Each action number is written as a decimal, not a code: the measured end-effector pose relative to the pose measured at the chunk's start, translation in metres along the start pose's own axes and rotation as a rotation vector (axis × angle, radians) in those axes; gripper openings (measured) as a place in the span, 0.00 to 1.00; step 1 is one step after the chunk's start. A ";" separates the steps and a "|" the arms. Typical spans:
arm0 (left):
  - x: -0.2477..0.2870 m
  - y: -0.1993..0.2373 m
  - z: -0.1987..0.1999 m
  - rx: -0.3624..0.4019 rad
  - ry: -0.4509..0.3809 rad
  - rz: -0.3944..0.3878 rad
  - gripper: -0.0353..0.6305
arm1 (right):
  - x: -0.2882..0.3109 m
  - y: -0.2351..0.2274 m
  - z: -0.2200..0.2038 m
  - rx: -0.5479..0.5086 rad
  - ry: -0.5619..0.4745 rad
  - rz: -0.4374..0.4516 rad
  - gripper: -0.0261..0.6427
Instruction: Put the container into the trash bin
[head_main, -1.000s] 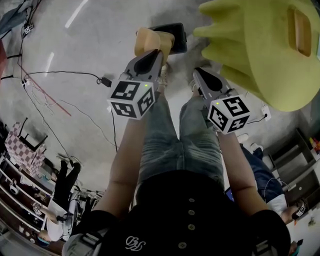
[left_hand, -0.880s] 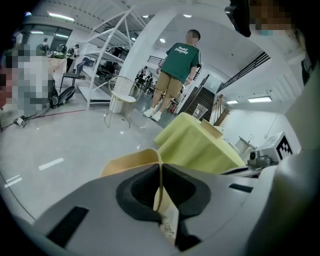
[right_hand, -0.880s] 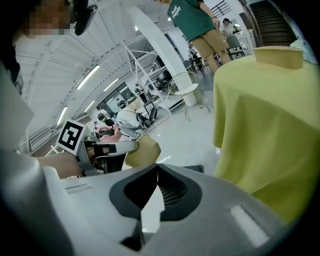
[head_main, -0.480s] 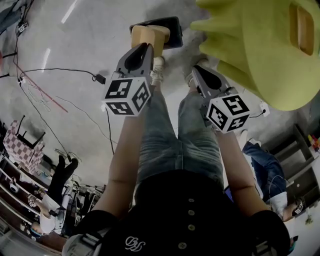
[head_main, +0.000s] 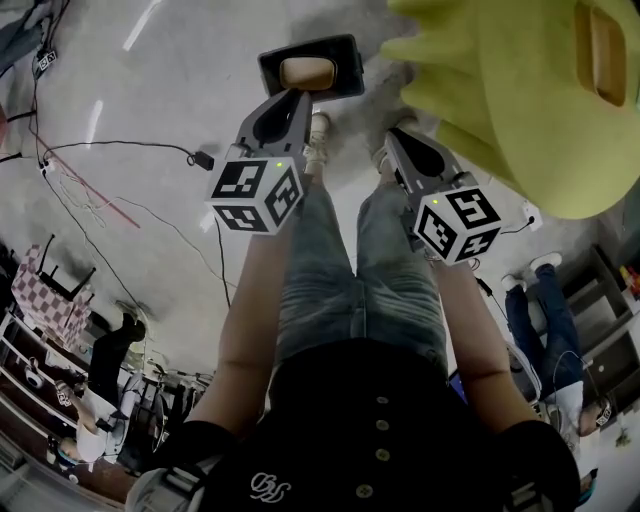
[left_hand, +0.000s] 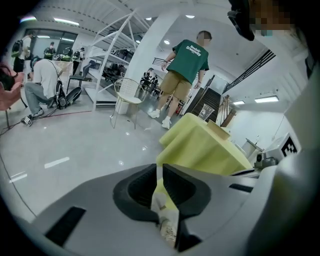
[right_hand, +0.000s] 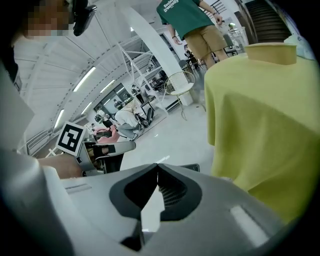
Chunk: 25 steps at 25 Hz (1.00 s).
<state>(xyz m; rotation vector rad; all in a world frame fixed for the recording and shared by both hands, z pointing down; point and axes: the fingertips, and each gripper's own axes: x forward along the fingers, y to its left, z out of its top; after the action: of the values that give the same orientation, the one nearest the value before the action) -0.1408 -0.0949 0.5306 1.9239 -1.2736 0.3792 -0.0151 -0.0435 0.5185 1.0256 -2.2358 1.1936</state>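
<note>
Floor, far left: a black cable (head_main: 120, 148) trails across the concrete.

Your left gripper (head_main: 293, 95) points forward and down, ahead of your left knee. Its jaws are narrow, nearly together, and pinch a pale printed strip of the container (head_main: 306, 72), seen best in the left gripper view.

From the head view the container shows as a tan oval at the jaw tips, inside the outline of the black bin (head_main: 342, 58). Whether it sits in the bin or hangs above the opening cannot be told.

Your right gripper (head_main: 393, 137) is to the right of the bin, near your right foot. Its jaws meet at the tips with nothing between them.

Far right: a table under a yellow cloth (head_main: 520, 110).
</note>
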 end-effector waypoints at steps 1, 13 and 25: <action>0.000 0.000 0.001 0.002 0.002 -0.005 0.10 | 0.000 0.001 0.001 0.001 -0.003 -0.001 0.05; -0.014 -0.021 0.031 0.101 -0.014 -0.148 0.10 | -0.017 0.014 0.030 0.010 -0.116 -0.073 0.05; -0.046 -0.051 0.067 0.222 -0.016 -0.366 0.10 | -0.044 0.047 0.061 0.014 -0.260 -0.177 0.05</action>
<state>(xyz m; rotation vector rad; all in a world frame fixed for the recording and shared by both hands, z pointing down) -0.1278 -0.1051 0.4362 2.2981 -0.8906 0.3259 -0.0232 -0.0588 0.4312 1.4230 -2.2698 1.0522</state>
